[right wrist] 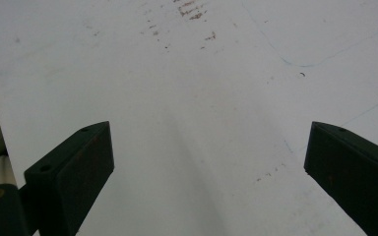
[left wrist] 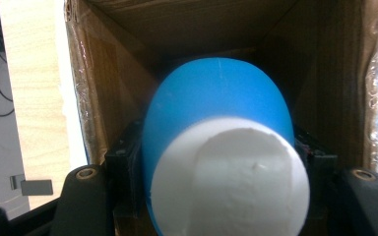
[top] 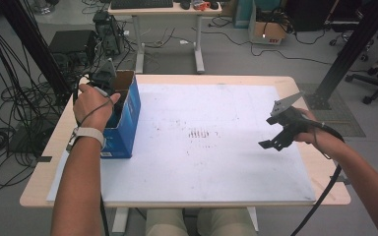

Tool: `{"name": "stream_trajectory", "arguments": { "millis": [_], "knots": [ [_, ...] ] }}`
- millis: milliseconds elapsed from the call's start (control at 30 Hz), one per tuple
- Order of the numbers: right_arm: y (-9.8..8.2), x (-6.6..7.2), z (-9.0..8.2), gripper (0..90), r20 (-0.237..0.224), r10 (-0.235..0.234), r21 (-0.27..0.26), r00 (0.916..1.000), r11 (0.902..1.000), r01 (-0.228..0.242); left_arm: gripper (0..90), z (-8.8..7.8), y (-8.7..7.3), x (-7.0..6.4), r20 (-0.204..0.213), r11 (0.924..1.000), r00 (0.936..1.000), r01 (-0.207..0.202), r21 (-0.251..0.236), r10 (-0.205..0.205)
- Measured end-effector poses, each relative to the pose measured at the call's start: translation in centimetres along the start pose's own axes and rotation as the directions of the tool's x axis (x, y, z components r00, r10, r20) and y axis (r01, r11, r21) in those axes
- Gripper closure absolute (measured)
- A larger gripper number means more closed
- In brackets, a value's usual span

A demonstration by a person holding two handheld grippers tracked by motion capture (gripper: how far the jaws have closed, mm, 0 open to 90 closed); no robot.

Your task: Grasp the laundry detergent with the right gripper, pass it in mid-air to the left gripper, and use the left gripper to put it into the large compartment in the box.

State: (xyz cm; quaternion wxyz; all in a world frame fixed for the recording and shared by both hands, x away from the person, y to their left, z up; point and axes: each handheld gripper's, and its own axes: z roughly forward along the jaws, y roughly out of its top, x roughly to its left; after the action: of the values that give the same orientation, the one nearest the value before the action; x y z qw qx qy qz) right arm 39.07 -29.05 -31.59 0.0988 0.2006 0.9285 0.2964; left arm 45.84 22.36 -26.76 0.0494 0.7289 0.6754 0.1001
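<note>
A blue carton (top: 126, 124) with a brown cardboard inside (left wrist: 206, 29) stands open-topped at the left edge of the white mat (top: 202, 162). My left gripper (left wrist: 219, 160) reaches down into the carton, shut on a rounded blue object (left wrist: 216, 93). The object's white foam-like end (left wrist: 231, 177) faces the camera. In the high view the hand (top: 92, 104) covers the jaws and the object. My right gripper (top: 271, 142) hovers open over the mat's right side, and in the right gripper view (right wrist: 209, 162) nothing lies between its jaws.
The mat covers most of a light wooden table (top: 39, 182) and has brownish smudges (top: 199, 133) near its middle. Beyond the table are cables, black frame posts (top: 29, 44), a desk with a keyboard (top: 142, 4) and a cardboard box (top: 268, 32) on the floor.
</note>
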Motion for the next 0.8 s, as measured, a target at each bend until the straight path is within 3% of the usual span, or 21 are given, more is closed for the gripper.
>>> {"name": "stream_trajectory", "arguments": {
  "millis": [467,667,733,800],
  "knots": [
    [0.0,0.0,-0.12,4.8,0.0,0.001,0.004,1.0,1.0,-0.001,37.4,0.03,-0.07,-0.04,0.002,0.9999,1.0,0.01,-0.005,-0.009],
    [-0.01,0.17,-0.1,4.8,-0.003,0.02,0.001,0.9998,0.9998,-0.02,37.3,0.0,-0.12,0.01,-0.003,1.0,1.0,-0.006,-0.004,0.006],
    [0.01,-0.03,-0.12,4.8,-0.001,-0.003,0.0,1.0,1.0,0.003,37.3,0.04,-0.14,-0.09,-0.006,1.0,1.0,0.002,-0.009,-0.002],
    [0.07,0.07,-0.14,4.8,-0.001,0.013,-0.005,0.9999,0.9999,-0.013,37.4,0.03,-0.14,-0.09,-0.003,1.0,1.0,0.0,-0.006,0.0]
  ]
}}
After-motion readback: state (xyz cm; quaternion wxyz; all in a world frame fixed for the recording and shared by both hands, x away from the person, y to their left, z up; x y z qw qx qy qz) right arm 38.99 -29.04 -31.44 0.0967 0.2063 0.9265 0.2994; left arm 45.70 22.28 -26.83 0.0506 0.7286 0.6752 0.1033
